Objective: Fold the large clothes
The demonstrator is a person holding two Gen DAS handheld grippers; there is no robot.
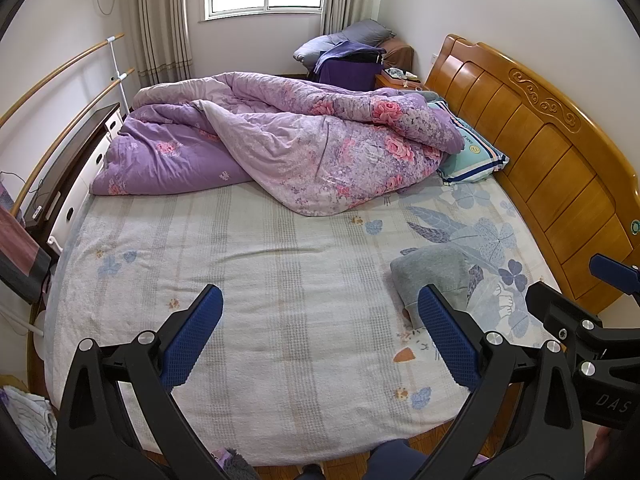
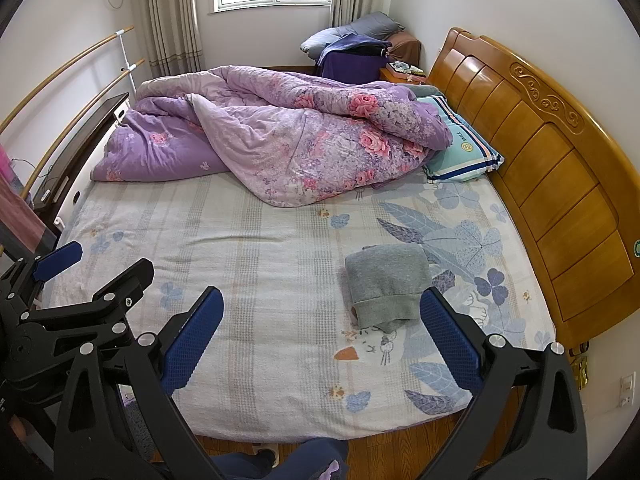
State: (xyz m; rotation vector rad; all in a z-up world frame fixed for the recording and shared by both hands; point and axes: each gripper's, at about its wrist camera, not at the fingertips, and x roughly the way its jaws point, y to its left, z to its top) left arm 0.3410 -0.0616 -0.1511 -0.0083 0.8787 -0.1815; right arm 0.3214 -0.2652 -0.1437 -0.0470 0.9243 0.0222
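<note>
Lying folded into a compact bundle, the grey garment (image 2: 386, 284) rests on the patterned bedsheet (image 2: 260, 264) near the wooden headboard (image 2: 560, 184). The right gripper (image 2: 320, 336) hangs above the bed's near edge, jaws spread wide and empty, as does the left gripper (image 1: 320, 336). A purple floral quilt (image 2: 280, 144) is heaped at the far side, beside a striped pillow (image 2: 464, 152).

Glossy wood headboard (image 2: 552, 168); soft grey knit garment (image 2: 386, 286); textured cloth sheet (image 2: 256, 280)
</note>
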